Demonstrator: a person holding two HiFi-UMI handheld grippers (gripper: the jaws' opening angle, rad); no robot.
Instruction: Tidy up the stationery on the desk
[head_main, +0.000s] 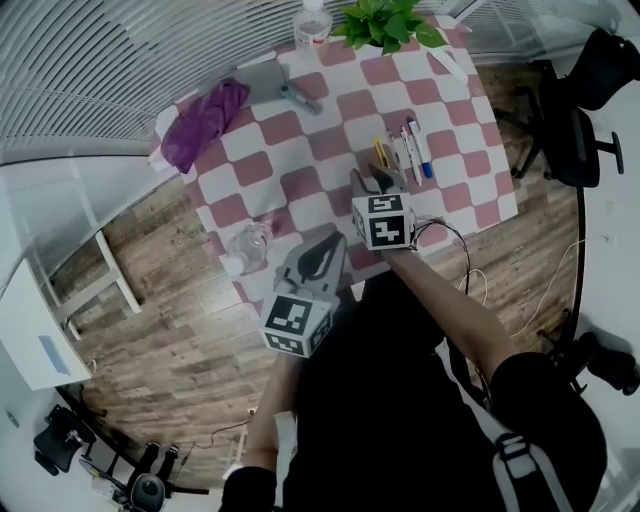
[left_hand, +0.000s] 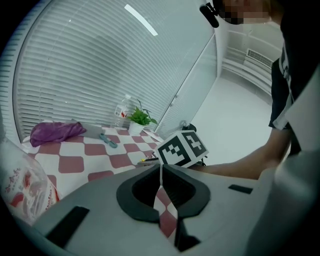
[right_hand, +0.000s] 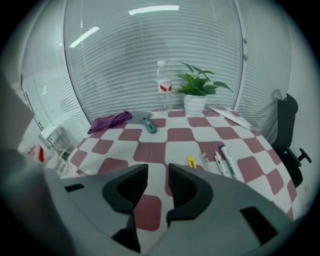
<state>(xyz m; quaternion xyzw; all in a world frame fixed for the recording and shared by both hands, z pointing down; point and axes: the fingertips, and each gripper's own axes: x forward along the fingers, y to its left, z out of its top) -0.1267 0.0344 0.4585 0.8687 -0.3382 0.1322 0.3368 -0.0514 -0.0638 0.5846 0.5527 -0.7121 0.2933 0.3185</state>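
Red-and-white checkered cloth (head_main: 300, 150) covers the desk, with a wood floor below and blinds behind.

The stationery row (head_main: 403, 152) sits right of centre in the head view, just above the right gripper (head_main: 376, 186). It holds a short yellow piece (head_main: 381, 152), two slim pens and a white marker with a blue cap (head_main: 421, 150). They lie side by side, roughly parallel and close together; I can't tell whether any touch. In the right gripper view the same row is at centre right, just past the jaws. A teal-grey tool (head_main: 300, 98) lies well apart at upper centre, next to a grey flat case (head_main: 262, 78) and a purple cloth (head_main: 205, 125).

- **Right gripper:** the jaws stand moderately apart with nothing between them, only tablecloth showing in the gap.
- **Left gripper (head_main: 318, 258):** the jaws are closed to a thin slit and empty, parked at the desk's lower edge near a clear bottle (head_main: 248, 247) lying on the cloth.

Likely step is a pick from the row. To do it well:
- Take an outer item first, the yellow piece or the marker.
- Set the jaws across the barrel, not along it.
- Straddle one barrel only and close at mid-length so it doesn't pivot.
- The neighbours are tight, so a wide approach may nudge them.
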